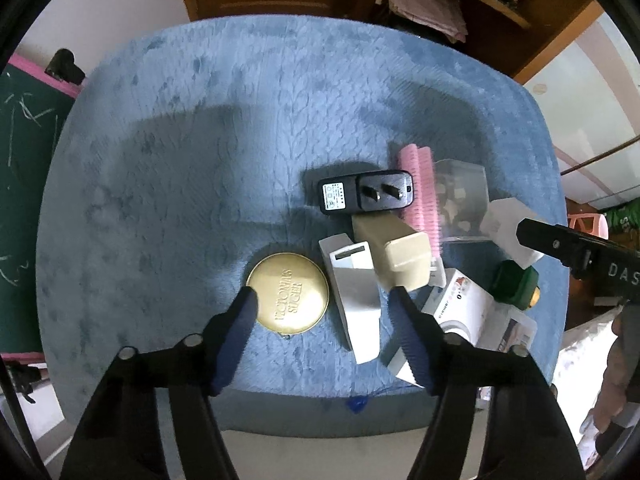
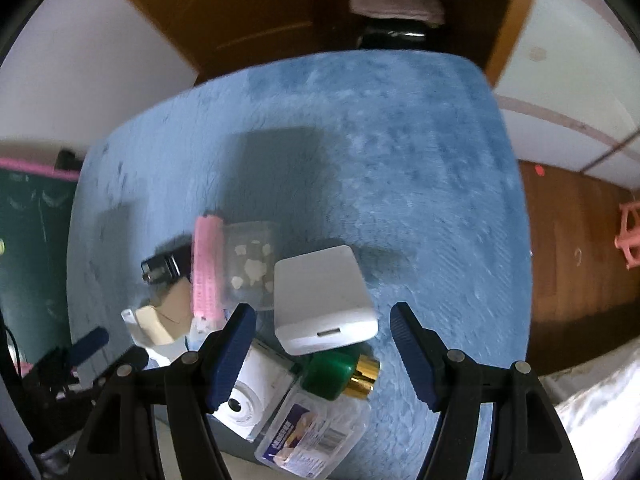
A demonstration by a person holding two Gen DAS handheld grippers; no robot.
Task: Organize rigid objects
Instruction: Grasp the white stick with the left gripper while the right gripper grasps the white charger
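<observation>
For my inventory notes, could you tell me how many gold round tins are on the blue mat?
1: the gold round tin lies at the pile's left edge, by the left gripper.

Dim indoor light; dark, soft-edged shadows fall across the blue carpet (image 1: 200,160). Strong fisheye bending and black corners; the right wrist view is blurred throughout.

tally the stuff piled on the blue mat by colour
Gold: 1, round tin
Black: 1, plug adapter
Pink: 1, brush
Beige: 1, block
Green: 1, bottle with gold cap
White: 3, power bank, camera, dispenser
Clear: 2, box, labelled case
Total: 10
</observation>
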